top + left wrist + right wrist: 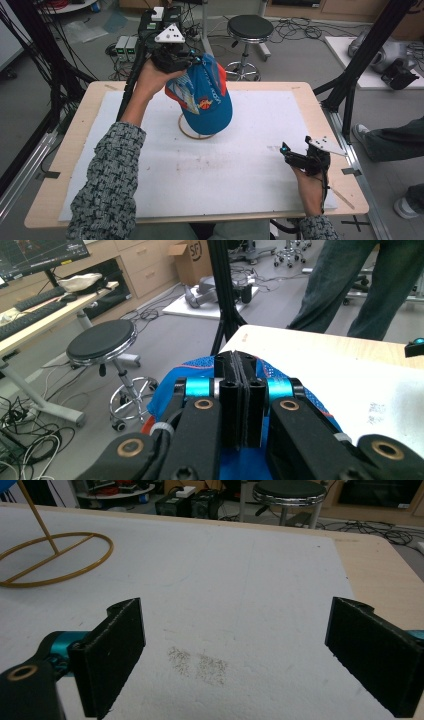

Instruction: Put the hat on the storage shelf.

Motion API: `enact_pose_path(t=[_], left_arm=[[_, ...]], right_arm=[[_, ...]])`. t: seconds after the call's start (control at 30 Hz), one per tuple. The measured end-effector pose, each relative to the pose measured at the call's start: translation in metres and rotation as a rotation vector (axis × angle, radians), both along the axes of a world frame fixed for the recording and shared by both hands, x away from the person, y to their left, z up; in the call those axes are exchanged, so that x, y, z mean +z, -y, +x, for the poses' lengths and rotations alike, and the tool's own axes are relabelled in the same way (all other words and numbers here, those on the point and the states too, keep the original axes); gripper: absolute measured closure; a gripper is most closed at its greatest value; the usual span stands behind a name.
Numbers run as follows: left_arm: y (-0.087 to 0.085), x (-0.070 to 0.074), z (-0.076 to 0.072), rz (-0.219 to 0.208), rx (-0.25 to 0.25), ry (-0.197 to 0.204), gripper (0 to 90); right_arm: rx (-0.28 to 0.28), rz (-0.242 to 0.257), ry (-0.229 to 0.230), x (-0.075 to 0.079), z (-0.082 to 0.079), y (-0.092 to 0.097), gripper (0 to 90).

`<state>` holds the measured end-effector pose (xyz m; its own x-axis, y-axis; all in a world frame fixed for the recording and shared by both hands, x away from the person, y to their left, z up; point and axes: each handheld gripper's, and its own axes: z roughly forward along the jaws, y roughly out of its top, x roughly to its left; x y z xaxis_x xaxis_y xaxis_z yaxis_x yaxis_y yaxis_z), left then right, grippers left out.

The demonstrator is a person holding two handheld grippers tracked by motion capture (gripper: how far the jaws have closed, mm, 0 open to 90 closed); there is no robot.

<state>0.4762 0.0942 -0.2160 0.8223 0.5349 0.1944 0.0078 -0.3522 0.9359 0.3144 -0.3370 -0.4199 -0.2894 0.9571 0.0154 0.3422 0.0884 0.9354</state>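
Blue fabric with orange panels and white lettering makes up the cap (206,97), which sits over the gold wire stand (194,131) near the tabletop's (80,131) far edge, about midway along it. My left gripper (189,61) pinches the cap's fabric at its far side, jaws pressed together. The white mat (215,170) lies bare from the stand to the near edge. My right gripper (286,150) rests toward the near right corner, jaws spread wide, holding nothing.
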Motion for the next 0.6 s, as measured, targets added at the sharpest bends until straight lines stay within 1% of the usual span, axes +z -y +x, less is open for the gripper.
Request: enact_pose_path(t=[0.23,0.27,0.37,0.4,0.5,0.6], left_arm=[[0.008,-0.008,0.005,-0.002,0.006,-0.006,88.7],[0.009,-0.009,0.006,-0.009,0.006,-0.01,88.7],[0.009,-0.012,0.009,-0.018,0.006,-0.022,88.5],[0.009,-0.013,0.01,-0.03,0.003,-0.027,88.4],[0.009,-0.014,0.011,-0.024,0.003,-0.025,88.3],[0.008,-0.015,0.012,-0.027,0.003,-0.036,88.0]], right_arm=[[-0.005,0.005,-0.002,0.0,0.0,0.002,8.2],[-0.004,0.004,-0.001,0.0,0.0,0.002,8.2],[-0.008,0.009,-0.003,0.0,-0.001,0.003,8.2],[-0.008,0.008,-0.003,0.0,-0.001,0.003,8.2],[-0.009,0.008,-0.002,0.0,-0.001,0.005,8.2],[-0.012,0.01,0.003,0.0,-0.001,0.006,8.2]])
